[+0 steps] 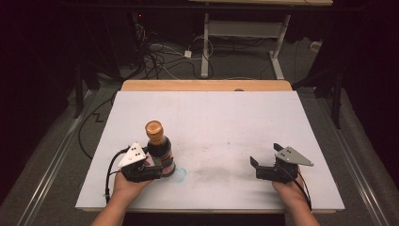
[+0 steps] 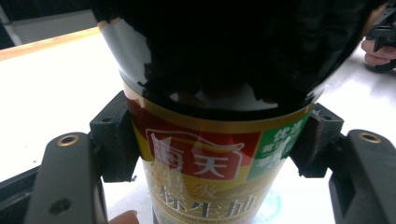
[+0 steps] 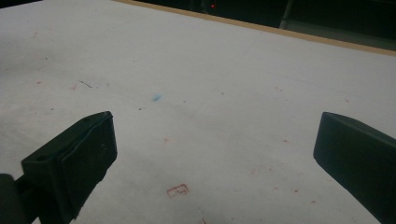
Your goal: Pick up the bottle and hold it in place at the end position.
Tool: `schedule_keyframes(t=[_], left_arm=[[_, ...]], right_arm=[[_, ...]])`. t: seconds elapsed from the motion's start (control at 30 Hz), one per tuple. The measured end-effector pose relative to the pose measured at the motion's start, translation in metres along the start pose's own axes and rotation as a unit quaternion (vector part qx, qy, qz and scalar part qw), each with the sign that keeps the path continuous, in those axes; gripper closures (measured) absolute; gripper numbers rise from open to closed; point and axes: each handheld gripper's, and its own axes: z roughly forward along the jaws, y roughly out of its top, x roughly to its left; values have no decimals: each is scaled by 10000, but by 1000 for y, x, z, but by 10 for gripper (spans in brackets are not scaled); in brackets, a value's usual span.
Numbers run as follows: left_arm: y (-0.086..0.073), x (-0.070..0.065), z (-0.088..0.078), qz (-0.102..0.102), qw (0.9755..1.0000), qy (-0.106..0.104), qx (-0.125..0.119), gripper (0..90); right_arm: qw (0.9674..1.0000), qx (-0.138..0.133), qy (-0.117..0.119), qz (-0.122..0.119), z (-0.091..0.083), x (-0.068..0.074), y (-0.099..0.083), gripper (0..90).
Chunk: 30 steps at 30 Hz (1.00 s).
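I'm clamping my left gripper (image 1: 160, 170) on the dark soy sauce bottle (image 1: 161, 149) near the table's (image 1: 226, 122) near-left edge; it's standing upright, showing a red-and-gold label and copper cap. My right gripper (image 1: 266, 157) is idling wide open, well apart.

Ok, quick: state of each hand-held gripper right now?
Left hand-held gripper: shut on the soy sauce bottle.
Right hand-held gripper: open, holding nothing.
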Motion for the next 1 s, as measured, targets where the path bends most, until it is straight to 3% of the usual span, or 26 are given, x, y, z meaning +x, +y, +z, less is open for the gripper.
schedule_keyframes(t=[0.3,0.63,0.67,0.7,0.73,0.77,1.0], left_arm=[[1,-4,3,66,9999,81,49,291],[8,-11,16,12,10000,-10,4,291],[9,-8,16,212,9996,52,167,291],[9,-12,20,21,10000,-19,-16,291],[10,-9,21,202,9997,54,125,291],[10,-12,25,7,10000,-11,-38,291],[12,-11,44,-67,10000,-1,-55,290]], right_arm=[[10000,-42,-12,22,-2,-1,0,1],[9999,-88,-15,49,-5,-3,0,0],[9999,-98,-20,27,-5,-4,0,0],[9999,-96,-23,41,-6,-4,0,0],[9999,-96,-21,42,-6,-4,0,1],[9999,-100,-24,48,-6,-4,0,1],[10000,-88,2,43,-6,-4,0,0]])
